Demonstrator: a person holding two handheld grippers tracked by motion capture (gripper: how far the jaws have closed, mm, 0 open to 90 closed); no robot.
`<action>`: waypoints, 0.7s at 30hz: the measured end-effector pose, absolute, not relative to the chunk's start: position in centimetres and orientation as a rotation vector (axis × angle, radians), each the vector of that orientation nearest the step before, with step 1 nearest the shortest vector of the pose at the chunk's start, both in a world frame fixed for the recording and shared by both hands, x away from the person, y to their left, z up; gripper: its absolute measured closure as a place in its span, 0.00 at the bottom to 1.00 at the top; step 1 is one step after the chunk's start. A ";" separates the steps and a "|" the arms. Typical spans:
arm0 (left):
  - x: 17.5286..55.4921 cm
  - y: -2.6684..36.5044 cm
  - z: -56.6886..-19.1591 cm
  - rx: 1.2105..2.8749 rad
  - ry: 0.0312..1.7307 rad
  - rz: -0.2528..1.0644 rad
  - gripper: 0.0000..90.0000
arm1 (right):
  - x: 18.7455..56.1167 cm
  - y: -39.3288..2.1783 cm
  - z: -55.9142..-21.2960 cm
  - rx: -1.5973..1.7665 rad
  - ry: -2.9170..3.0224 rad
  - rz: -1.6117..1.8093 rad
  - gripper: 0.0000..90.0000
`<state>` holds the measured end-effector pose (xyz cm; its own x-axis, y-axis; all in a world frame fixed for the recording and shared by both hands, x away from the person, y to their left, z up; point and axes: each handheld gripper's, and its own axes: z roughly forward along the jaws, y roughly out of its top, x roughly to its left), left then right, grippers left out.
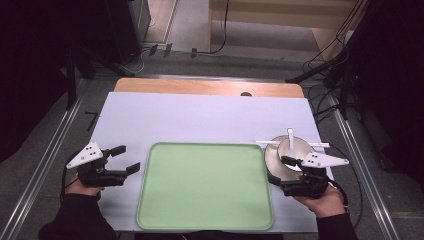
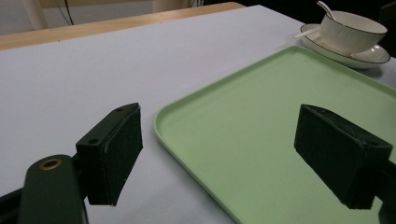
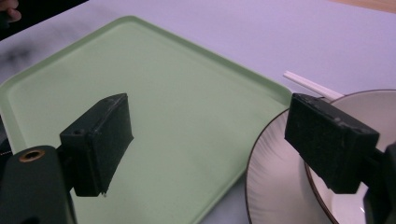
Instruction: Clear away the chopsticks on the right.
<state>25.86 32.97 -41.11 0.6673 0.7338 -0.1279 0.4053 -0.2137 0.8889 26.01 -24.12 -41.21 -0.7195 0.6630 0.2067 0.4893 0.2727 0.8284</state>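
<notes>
I am holding my right tongs open beside the white ceramic saucer near the bench's right edge; my left tongs are hovering open beside the pale green plastic tray.

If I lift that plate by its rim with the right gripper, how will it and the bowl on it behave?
The plate looks glazed, so probably stiff, breakable and slick between the pads. The bowl sits loose on it and may slide if tilted. The spoon leaning in the bowl could tip out. The right gripper stands open at the rim.
</notes>
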 end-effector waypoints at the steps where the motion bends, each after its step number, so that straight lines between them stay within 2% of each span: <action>1: 25.9 33.0 -41.1 1.840 0.902 0.392 0.17 | 25.8 -24.5 -41.1 1.085 2.357 1.418 0.18; 21: 26.2 33.1 -41.3 1.845 0.923 0.390 0.18 | 24.6 -28.1 -40.5 1.171 2.324 1.398 0.24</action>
